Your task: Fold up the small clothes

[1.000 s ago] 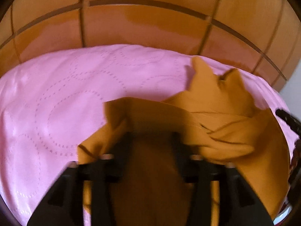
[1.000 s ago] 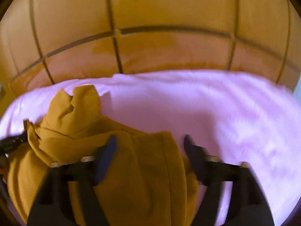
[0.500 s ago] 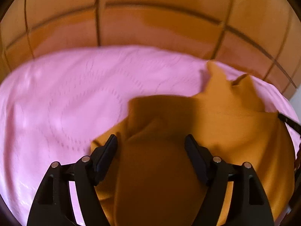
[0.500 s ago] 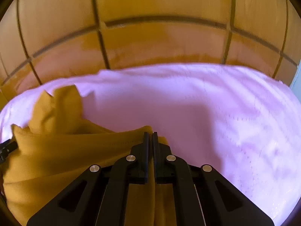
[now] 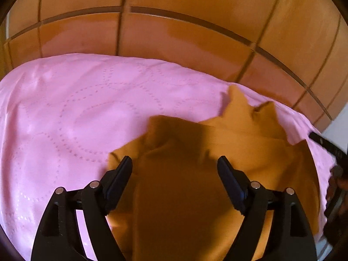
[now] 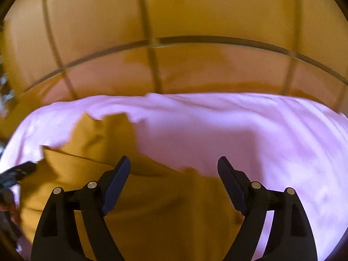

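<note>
A mustard-yellow garment (image 5: 239, 134) lies rumpled on a pink quilted bedsheet (image 5: 76, 108), with two pointed ends sticking up at its far side. My left gripper (image 5: 175, 163) hovers over its near part. Its jaws are opening, and the cloth lies beneath and between them without the pads (image 5: 121, 174) pressing on it. In the right wrist view the same garment (image 6: 97, 143) fills the lower left. My right gripper (image 6: 174, 163) hangs over its right edge, jaws opening too, and the fabric lies loose below them.
An orange-brown panelled board (image 5: 174, 43) rises right behind the bed. Pink sheet (image 6: 261, 141) stretches bare to the right of the garment. A black piece of the other tool shows at the right edge (image 5: 326, 148) of the left wrist view.
The left jaws have spread wider and let the bunched cloth fall flat. The right jaws were shut on a fold half a second ago and now stand apart. Both views have drawn back slightly.
</note>
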A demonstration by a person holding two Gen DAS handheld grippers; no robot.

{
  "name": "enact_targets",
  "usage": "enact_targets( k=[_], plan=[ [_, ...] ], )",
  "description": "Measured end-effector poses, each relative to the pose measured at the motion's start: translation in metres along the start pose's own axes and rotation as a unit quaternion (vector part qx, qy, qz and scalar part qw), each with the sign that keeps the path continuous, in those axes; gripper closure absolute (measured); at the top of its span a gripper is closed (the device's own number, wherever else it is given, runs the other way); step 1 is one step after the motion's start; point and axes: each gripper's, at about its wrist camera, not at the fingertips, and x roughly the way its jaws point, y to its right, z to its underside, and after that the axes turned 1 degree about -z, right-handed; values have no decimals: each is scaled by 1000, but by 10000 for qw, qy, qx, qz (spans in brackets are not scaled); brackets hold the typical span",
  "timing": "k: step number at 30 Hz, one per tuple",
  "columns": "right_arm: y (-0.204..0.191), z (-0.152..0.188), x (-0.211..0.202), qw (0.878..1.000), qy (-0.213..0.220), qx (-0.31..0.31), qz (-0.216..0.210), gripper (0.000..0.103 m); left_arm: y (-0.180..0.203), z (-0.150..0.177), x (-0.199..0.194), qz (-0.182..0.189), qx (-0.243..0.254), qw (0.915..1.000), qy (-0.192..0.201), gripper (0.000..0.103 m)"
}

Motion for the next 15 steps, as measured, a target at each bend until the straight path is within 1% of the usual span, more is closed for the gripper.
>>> enact_targets(
  k=[2, 3, 5, 8, 10, 12, 13, 14, 15],
  plan=[
    [-13, -11, 13, 9994, -215, -52, -277, 21, 6, 3, 6, -52, 184, 9998, -77, 20],
    [-21, -18, 24, 9984, -362, -80, -418, 21, 6, 7, 12, -141, 267, 9994, -158, 20],
    [-33, -27, 41, 9973, -452, -147, -555, 21, 0, 14, 27, -216, 273, 9987, -360, 18],
    [-43, -37, 67, 9952, -648, -119, -718, 21, -8, 21, 25, -5, 214, 9995, -249, 15],
    [-45, -43, 84, 9940, -755, -59, -795, 21, -8, 21, 25, 73, 218, 9994, -265, 12],
    [-47, -45, 98, 9929, -856, 8, -825, 21, -9, 23, 25, 115, 221, 9994, -220, 11],
    [-48, -46, 107, 9921, -917, 75, -855, 24, -8, 24, 25, 103, 239, 9995, -203, 11],
    [-48, -45, 113, 9914, -956, 141, -880, 35, -7, 25, 25, 102, 263, 9994, -192, 10],
    [-47, -44, 119, 9904, -1008, 214, -925, 42, -7, 26, 25, 121, 270, 9994, -191, 9]
  ],
)
